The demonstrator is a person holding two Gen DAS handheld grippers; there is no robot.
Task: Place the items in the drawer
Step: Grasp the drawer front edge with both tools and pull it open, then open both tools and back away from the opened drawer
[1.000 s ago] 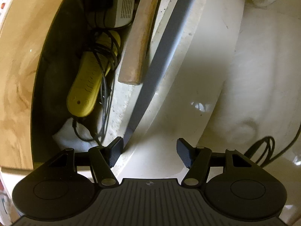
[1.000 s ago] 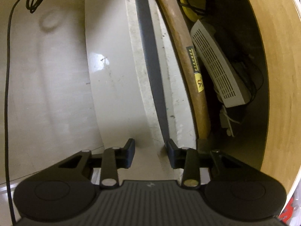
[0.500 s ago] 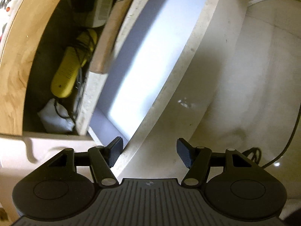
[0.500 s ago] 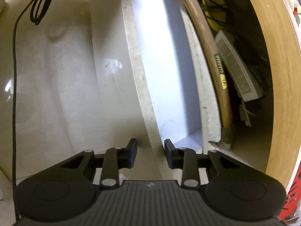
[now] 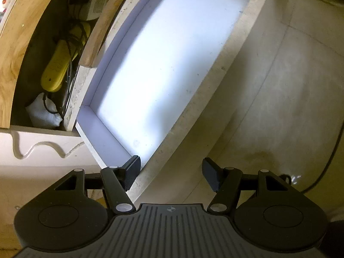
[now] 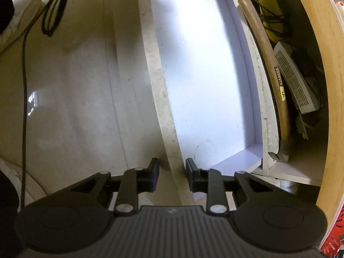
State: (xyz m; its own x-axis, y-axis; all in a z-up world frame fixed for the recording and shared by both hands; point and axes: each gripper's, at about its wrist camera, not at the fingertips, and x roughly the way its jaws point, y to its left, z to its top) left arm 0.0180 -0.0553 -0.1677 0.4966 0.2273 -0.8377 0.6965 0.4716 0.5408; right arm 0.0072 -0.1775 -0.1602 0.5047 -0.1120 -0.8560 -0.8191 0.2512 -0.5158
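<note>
Right gripper (image 6: pixel 172 173) pinching drawer (image 6: pixel 202 68) front edge; left gripper (image 5: pixel 172 173) spread wide, straddling same edge. Drawer now pulled far out compared with a second ago, bare white floor exposed. Hammer (image 6: pixel 271 64) behind drawer, ready for loading.

The drawer (image 5: pixel 240 49) was speckled cream with a pale white-blue lining. The hammer (image 6: pixel 277 99) had a tan wooden handle; the slatted box (image 6: pixel 294 86) was white.
</note>
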